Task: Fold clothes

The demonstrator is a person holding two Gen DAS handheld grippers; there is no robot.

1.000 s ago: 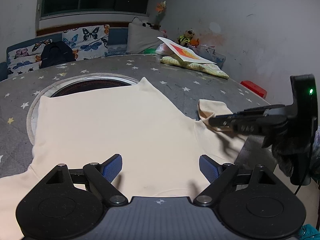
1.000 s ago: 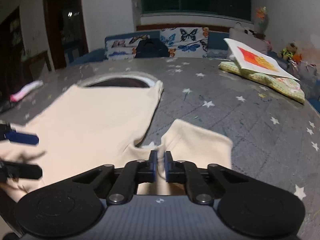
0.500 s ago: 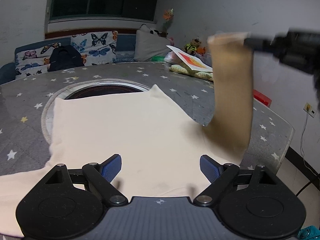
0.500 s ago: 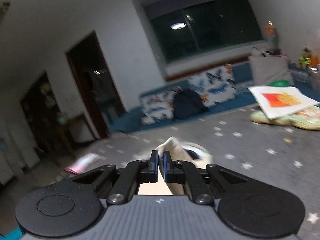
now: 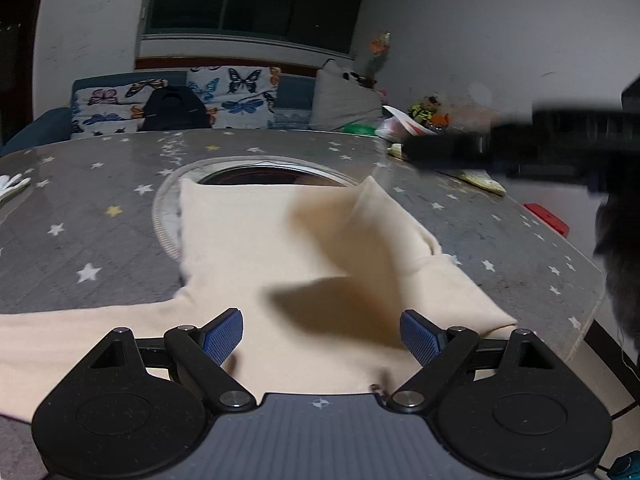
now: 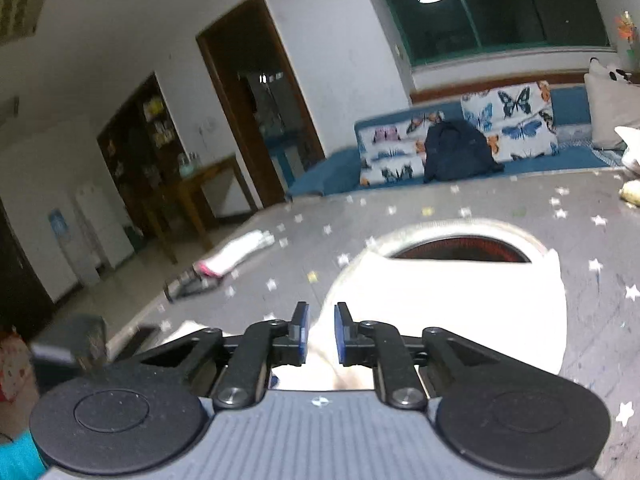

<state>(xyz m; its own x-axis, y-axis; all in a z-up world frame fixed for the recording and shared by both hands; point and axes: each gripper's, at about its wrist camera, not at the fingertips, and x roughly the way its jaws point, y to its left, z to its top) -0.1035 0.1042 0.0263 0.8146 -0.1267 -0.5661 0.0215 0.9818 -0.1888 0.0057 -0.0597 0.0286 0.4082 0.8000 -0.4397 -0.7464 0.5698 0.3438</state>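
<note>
Up and across goes the right sleeve (image 5: 344, 248), which lay flat off to the side a second ago, now dropping blurred onto the cream shirt (image 5: 240, 248) ahead of the left tongs (image 5: 322, 336). Those tongs hang wide open above the shirt's near edge, gripping nothing. Right tongs (image 6: 320, 334) are opening, pads slightly apart, and the cloth lies below and beyond them, not pinched. Shirt lies spread on the star-patterned bench (image 5: 100, 216).
</note>
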